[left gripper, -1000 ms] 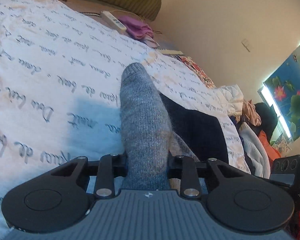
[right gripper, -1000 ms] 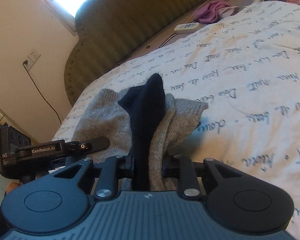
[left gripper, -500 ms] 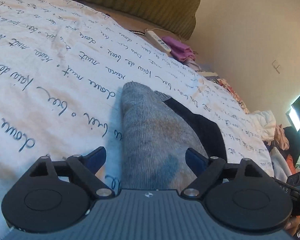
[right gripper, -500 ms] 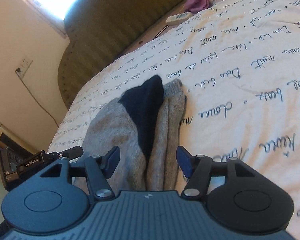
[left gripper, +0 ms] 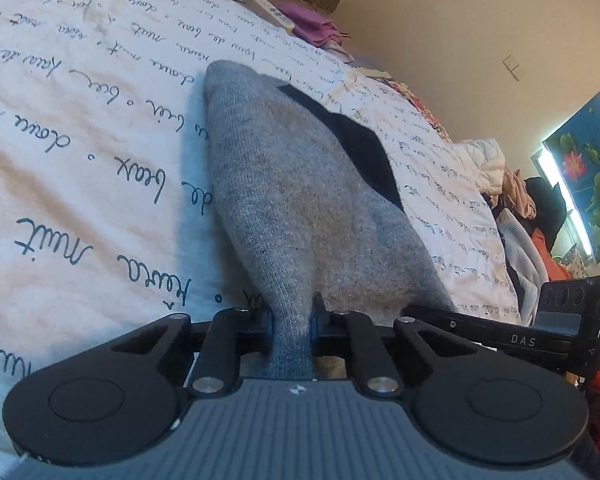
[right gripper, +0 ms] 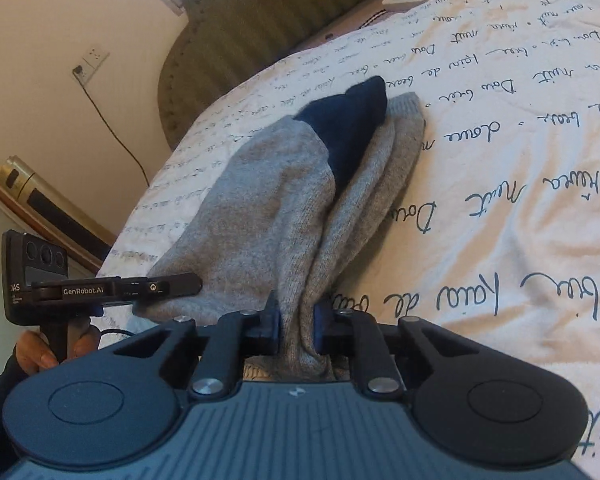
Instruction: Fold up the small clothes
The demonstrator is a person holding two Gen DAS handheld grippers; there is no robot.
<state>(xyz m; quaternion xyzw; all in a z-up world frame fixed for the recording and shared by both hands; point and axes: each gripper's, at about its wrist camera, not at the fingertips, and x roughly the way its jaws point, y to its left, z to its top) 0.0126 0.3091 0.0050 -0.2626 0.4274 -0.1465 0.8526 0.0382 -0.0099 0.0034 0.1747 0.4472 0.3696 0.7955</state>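
Left gripper (left gripper: 292, 326): fingers pinched onto the near grey edge of the sock, fabric bunched between the pads.
Sock (left gripper: 300, 200): grey with a dark navy patch, lying on the bed, stretched away from both grippers, toe end farthest off.
Right gripper (right gripper: 297, 320): fingers clamped on a fold of the same sock (right gripper: 268, 216) at its near end; navy part (right gripper: 348, 128) sits at the far tip.
Bed cover (left gripper: 80, 140): white with black cursive script, under the sock.
Hand (right gripper: 40, 354): low left in the right wrist view, gripping the other gripper's handle.
Far side: white power strip (left gripper: 270, 10) beside purple cloth (left gripper: 312, 26) near the headboard; clothes pile (left gripper: 516, 216) at right.
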